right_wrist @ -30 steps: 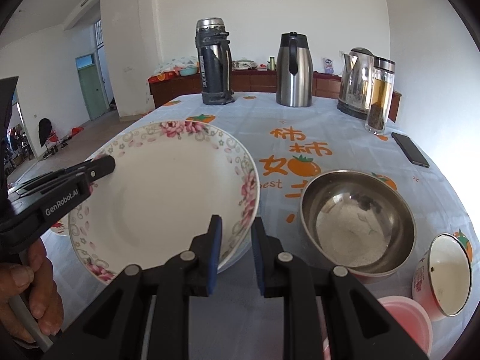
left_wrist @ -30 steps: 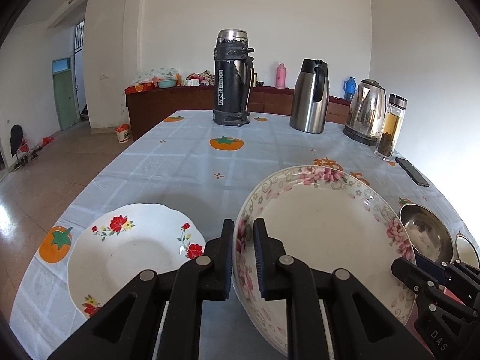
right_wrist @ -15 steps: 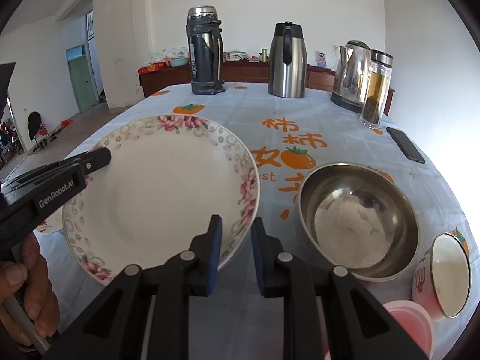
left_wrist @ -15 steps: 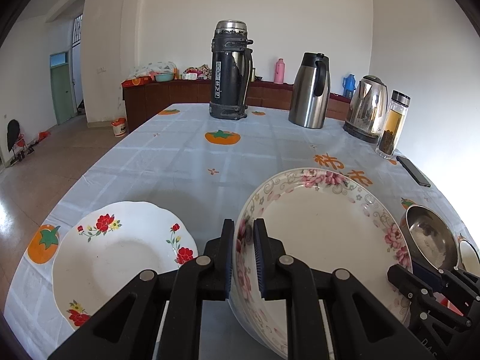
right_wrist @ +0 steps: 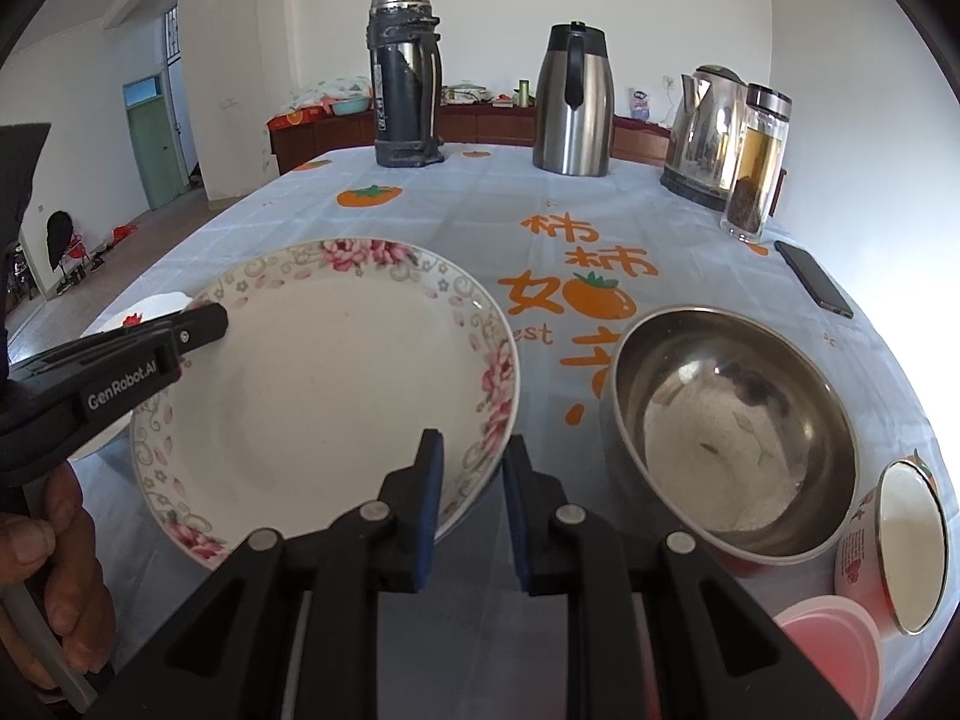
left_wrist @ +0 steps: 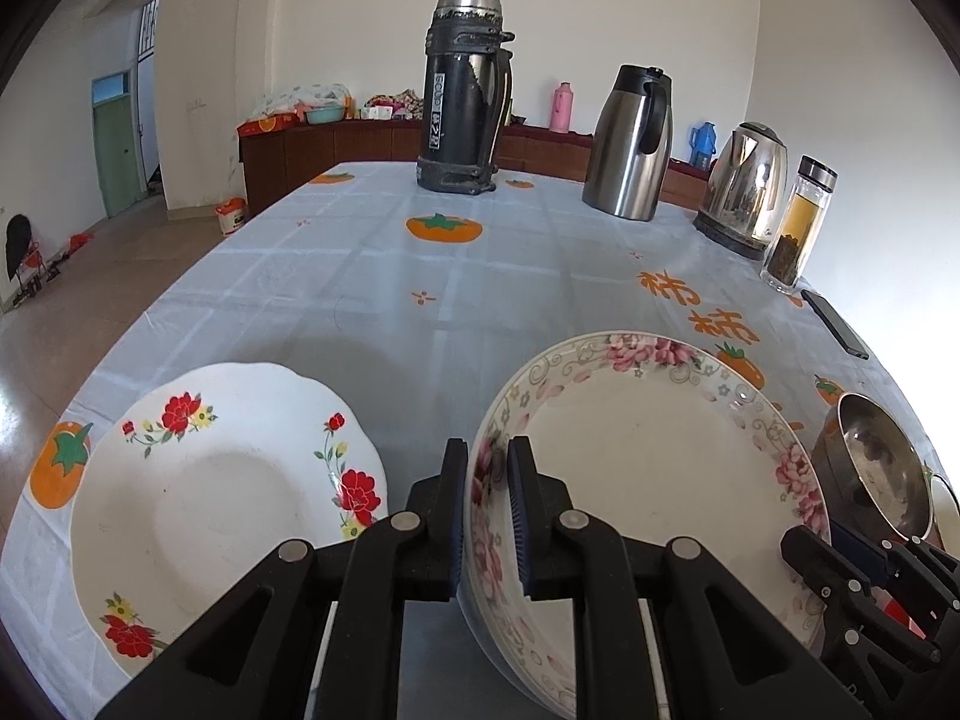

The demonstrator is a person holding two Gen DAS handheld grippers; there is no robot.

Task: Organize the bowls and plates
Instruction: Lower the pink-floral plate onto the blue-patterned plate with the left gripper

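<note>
My left gripper (left_wrist: 486, 510) is shut on the left rim of a pink-flowered plate (left_wrist: 654, 468), held tilted above the table. The same plate (right_wrist: 324, 384) shows in the right wrist view, with the left gripper (right_wrist: 204, 324) clamped on its far left rim. My right gripper (right_wrist: 471, 492) has its jaws parted around the plate's right rim, no longer pinching it. A red-flowered white plate (left_wrist: 222, 498) lies flat on the table to the left; only its edge (right_wrist: 144, 309) shows in the right wrist view. A steel bowl (right_wrist: 732, 426) stands to the right.
A small enamel cup (right_wrist: 900, 546) and a pink lid (right_wrist: 834, 636) sit at the right front. At the back stand a black flask (left_wrist: 465, 96), a steel jug (left_wrist: 630, 144), a kettle (left_wrist: 744, 186) and a tea bottle (left_wrist: 801, 222). A phone (right_wrist: 813, 279) lies at the right edge.
The right gripper's jaws have opened on the plate's rim. The left gripper still holds the plate, which has shifted slightly toward the red-flowered plate.
</note>
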